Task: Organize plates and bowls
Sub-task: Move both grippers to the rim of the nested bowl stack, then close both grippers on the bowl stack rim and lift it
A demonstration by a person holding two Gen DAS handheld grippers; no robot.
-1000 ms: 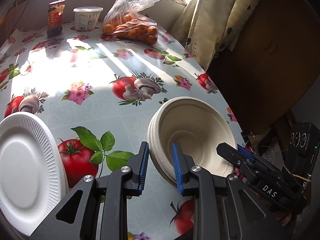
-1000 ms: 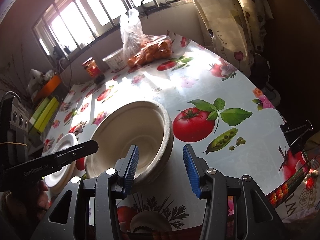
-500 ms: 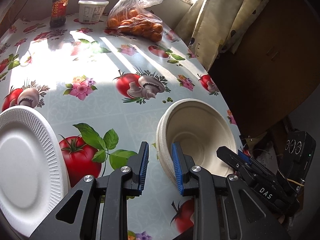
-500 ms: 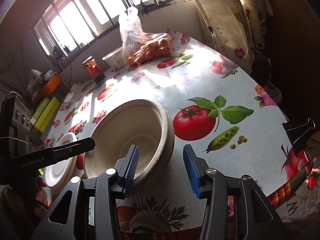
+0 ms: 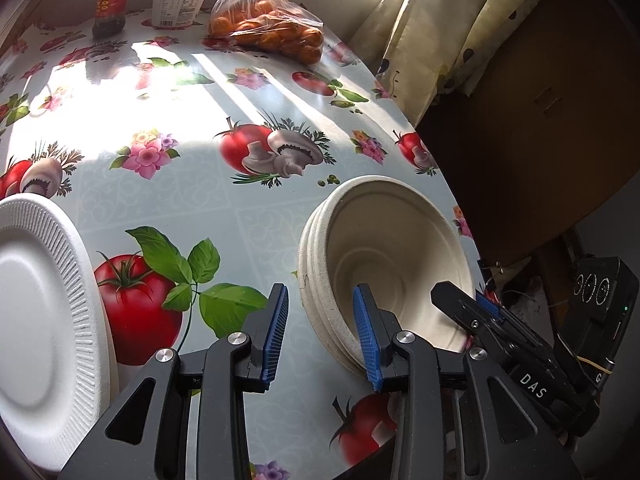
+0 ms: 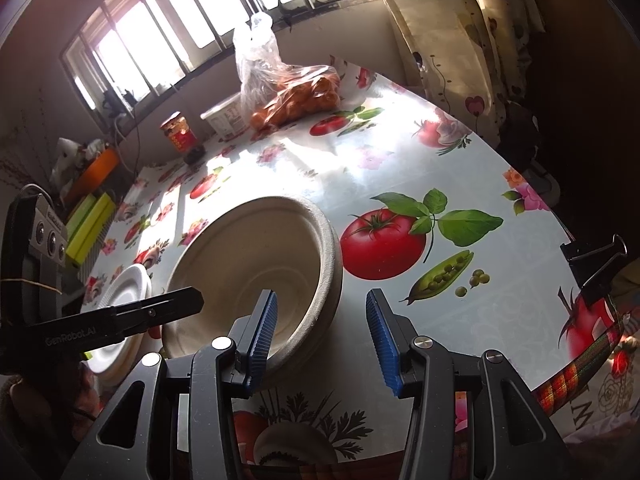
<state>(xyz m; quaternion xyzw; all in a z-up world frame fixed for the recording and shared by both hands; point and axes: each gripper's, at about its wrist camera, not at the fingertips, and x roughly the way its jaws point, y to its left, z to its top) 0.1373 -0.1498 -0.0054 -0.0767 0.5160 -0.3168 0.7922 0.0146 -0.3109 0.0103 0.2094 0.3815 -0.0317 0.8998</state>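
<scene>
1. Far left of the desk (image 5: 168,208), near edge: white foam plate (image 5: 36,312), ribbed rim, lying flat on the tomato-print cloth. In the right wrist view the same plate (image 6: 124,292) shows small, beyond the left tool's finger.
2. Far left corner: red-labelled jar (image 5: 114,2); just right of it a white lidded tub (image 5: 180,0).
3. Left tool (image 5: 320,336): released, blue pads apart. Its right pad sits inside the rim of the bowl stack; its left pad is outside, over the cloth, so the near-left wall of the stack lies between the pads. Whether either pad touches the wall, I cannot tell.
4. Far centre: clear bag of orange fruit (image 5: 272,28), beside the tub.
5. Stack of beige pulp bowls (image 5: 384,256): nested, at the desk's near right edge, appearing tilted with the opening turned right. Several rims are visible on the left side.
6. Right tool (image 6: 320,332): released, pads wide apart. Its left pad is over the inside of the top bowl (image 6: 256,264) at the near rim; its right pad is outside, above the cloth.
7. Right edge of the desk: black binder clip (image 6: 596,264) on the cloth edge.
8. Beyond the right edge: patterned curtain (image 5: 440,32).
</scene>
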